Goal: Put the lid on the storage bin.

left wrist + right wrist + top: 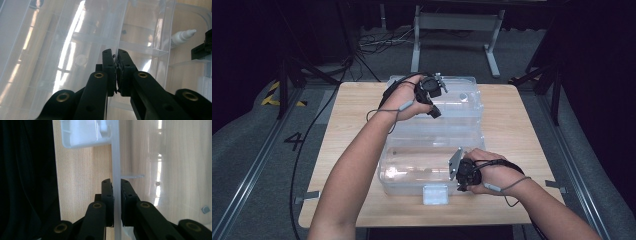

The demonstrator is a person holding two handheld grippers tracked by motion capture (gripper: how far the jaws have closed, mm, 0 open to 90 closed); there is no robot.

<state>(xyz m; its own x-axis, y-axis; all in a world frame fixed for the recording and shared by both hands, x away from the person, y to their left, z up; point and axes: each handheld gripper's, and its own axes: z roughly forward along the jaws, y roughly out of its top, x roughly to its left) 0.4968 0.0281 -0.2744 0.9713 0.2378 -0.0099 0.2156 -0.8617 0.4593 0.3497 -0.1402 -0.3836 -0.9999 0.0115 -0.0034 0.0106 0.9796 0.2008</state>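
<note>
While you lean in from the near edge of the tabletop [507, 107], the high view shows a clear plastic box [412, 165] lying in front of you with its clear lid [457, 100] thrown back toward the far side. Your left tool [434, 102] sits over the lid's near left part, with your left hand [404, 102] wrapped round it, and your right tool [461, 175] is at the box's near right edge, just beside the white latch [435, 194] on the front wall, with your right hand [492, 175] resting on the wood. In the left gripper view, your left tool [116, 53] is clamped on a thin clear wall of the lid [75, 37], its jaws pressed almost together with the plastic edge running up between them; beyond it lies a small white bottle [183, 36] with a pointed tip, and the wood shows through the plastic. In the right gripper view, your right tool [115, 181] is closed on the box's thin rim [115, 157], one jaw on each side of the wall and both pads against it; the white latch [85, 132] hangs from that same wall farther along, the tabletop [80, 170] lies to one side, and the box's clear floor [175, 170] to the other.
</note>
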